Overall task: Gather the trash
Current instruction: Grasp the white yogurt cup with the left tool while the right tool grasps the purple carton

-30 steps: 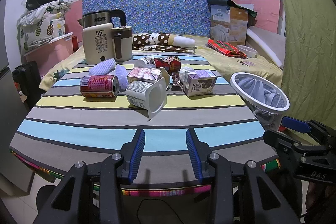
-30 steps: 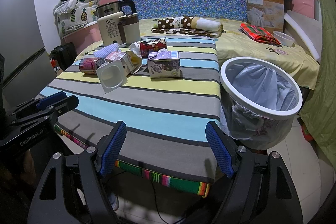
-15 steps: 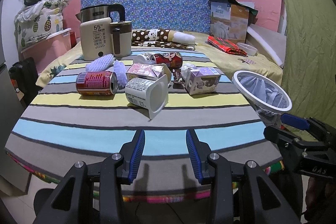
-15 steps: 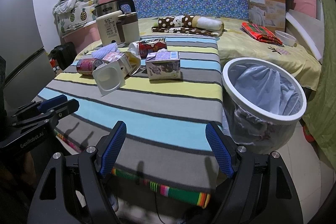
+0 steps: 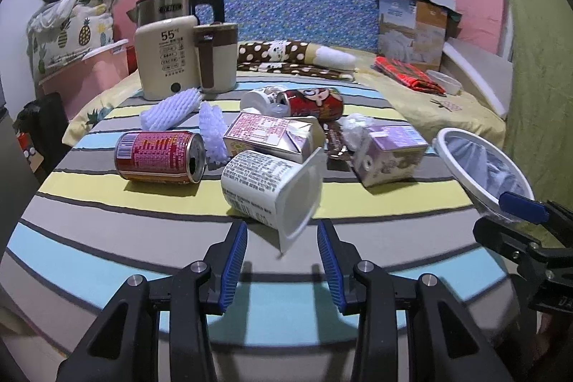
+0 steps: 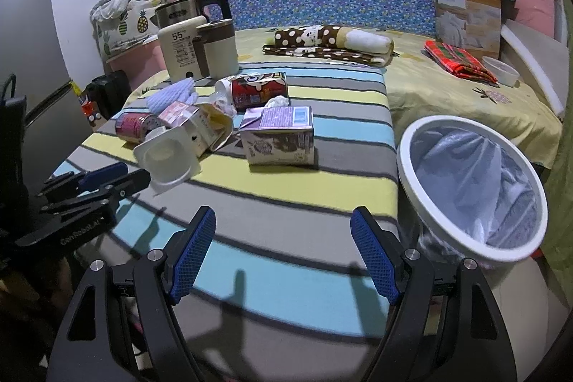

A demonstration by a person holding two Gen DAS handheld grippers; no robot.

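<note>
Trash lies on the striped table: a white yogurt cup on its side, a red can, a pink carton, a purple carton, a red cartoon can and white foam nets. My left gripper is open, just short of the yogurt cup. My right gripper is open and empty over the table's near edge, with the purple carton ahead. A white bin with a plastic liner stands right of the table.
A cream kettle and a brown-and-cream mug stand at the table's back left. Behind is a bed with a spotted pillow, a red cloth and a box. Green curtain on the right.
Both grippers have moved forward over the table toward the trash. The left gripper now stands close to the yogurt cup. Both stay open.
</note>
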